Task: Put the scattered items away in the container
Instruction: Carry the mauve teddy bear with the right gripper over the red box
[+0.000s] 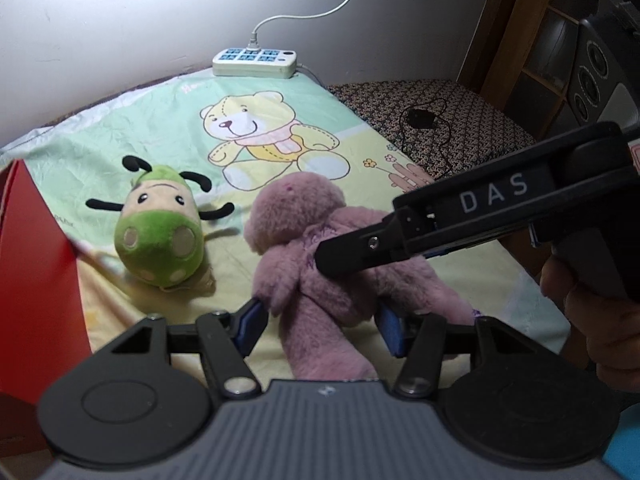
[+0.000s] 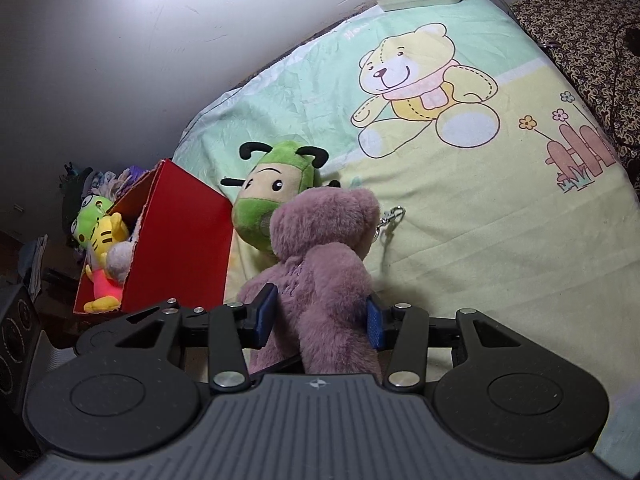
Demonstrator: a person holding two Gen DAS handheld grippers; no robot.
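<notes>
Lying on the bed sheet (image 2: 500, 240) between both claws: pink teddy bear (image 2: 324, 264), long axis pointing away, legs inside spread left claw (image 1: 320, 326), right claw (image 2: 322, 320) pads flanking its torso, grip uncertain, red box (image 2: 180, 248) to the left.

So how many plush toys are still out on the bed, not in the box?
2. The pink bear lies nearest, between the fingers of the right gripper and the left gripper. The green bug plush sits behind it, beside the red box. Others may be hidden.
</notes>
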